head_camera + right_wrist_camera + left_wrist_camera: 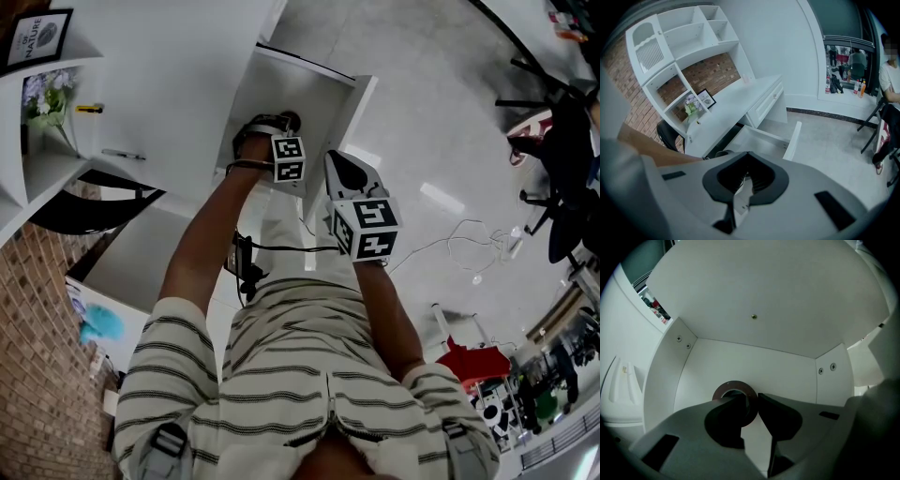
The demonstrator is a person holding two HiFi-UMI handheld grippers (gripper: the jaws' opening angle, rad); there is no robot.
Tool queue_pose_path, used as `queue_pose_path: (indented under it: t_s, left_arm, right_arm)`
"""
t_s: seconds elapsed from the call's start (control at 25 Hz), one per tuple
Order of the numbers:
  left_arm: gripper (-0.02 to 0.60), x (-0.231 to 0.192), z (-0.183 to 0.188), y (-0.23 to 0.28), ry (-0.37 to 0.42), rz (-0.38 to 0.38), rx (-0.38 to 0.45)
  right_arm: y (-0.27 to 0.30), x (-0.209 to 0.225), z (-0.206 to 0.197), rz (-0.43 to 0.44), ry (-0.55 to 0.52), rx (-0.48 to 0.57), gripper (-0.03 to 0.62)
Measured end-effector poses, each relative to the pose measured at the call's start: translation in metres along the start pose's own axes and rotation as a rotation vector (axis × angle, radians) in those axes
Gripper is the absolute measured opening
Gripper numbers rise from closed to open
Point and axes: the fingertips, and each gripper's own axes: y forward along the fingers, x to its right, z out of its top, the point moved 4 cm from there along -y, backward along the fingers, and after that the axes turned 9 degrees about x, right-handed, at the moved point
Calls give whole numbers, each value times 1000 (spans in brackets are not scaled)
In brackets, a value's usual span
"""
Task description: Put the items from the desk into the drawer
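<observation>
White box-shaped drawer (754, 366) looks smooth, matt painted board; brown ring-shaped tape roll (735, 384) perhaps glossy; red brick wall (712, 70) rough

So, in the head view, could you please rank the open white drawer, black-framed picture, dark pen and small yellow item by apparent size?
1. open white drawer
2. black-framed picture
3. slim dark pen
4. small yellow item, only slightly shorter than the pen

Left gripper (752, 405) clamped; right gripper (747, 158) seemingly closed.
</observation>
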Motion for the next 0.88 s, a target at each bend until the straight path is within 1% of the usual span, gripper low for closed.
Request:
queue_pose_path:
  t_s: [0.24,0.4,0.52,0.76,0.88]
  left_arm:
    - [86,-3,1,0,-12,0,5]
    - [111,-4,2,-3,-20,6,13]
    - [117,-2,2,-9,-18,6,13]
    - [118,-7,3,-29,-2,39,31]
    - [118,-11,6,-40,-30,67,49]
  right_arm:
    - [0,2,1,0,1,1,11]
    - [0,1,1,0,1,3,11]
    - [0,0,0,1,2,1,11]
    - [-3,-1,9,2,-3,21,11]
    - [-4,1,12,-1,-5,28,11]
